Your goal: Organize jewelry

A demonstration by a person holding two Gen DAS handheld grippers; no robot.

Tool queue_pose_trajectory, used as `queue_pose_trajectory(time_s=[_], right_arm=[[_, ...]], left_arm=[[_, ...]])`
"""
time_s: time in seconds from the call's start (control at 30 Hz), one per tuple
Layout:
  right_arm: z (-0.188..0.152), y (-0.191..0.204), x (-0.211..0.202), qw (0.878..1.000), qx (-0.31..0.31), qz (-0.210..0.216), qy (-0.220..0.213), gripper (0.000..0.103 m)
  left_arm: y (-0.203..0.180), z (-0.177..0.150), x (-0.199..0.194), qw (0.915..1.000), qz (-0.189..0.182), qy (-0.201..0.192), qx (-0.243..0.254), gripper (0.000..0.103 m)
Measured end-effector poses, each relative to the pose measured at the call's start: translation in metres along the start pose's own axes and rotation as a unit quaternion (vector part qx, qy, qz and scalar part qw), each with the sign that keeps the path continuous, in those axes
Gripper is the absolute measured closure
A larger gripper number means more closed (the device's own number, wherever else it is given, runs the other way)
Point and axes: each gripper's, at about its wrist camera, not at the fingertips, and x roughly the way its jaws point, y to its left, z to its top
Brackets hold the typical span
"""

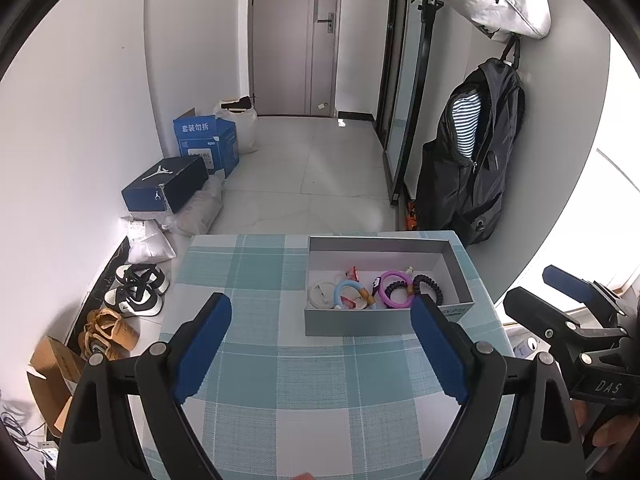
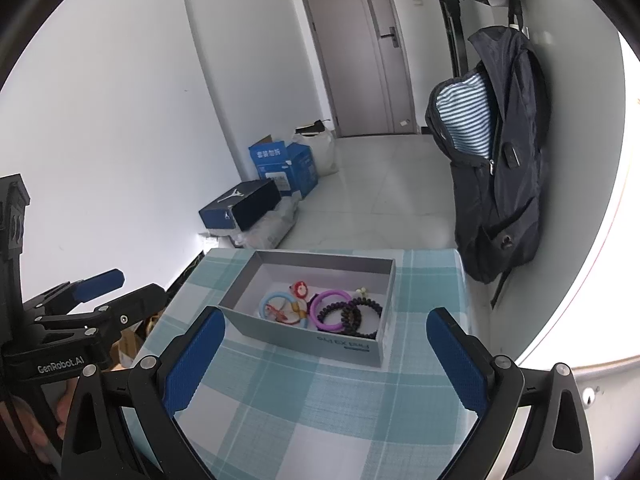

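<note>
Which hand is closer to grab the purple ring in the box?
Probably the right. The open right gripper points almost straight at the grey cardboard box, with the purple ring bracelet just ahead. From the open left gripper, the box sits off to its right.

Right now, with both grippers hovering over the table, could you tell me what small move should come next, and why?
Probably ease the right gripper forward and down toward the grey box, aiming for the purple ring. Both it and the left gripper are open and empty, short of the box, and all the jewelry lies bunched along the near wall, the right one facing it most squarely.
</note>
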Motion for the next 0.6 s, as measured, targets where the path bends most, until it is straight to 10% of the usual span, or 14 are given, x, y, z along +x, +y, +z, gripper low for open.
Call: queue_pose_trajectory(time_s=[0.6], right_arm=[[0.0016, 0.0000, 0.0003, 1.000, 0.004, 0.000, -0.003, 0.001]], left_arm=[[-0.0017, -0.0024, 0.0024, 1.0000, -0.007, 0.002, -0.002, 0.015]])
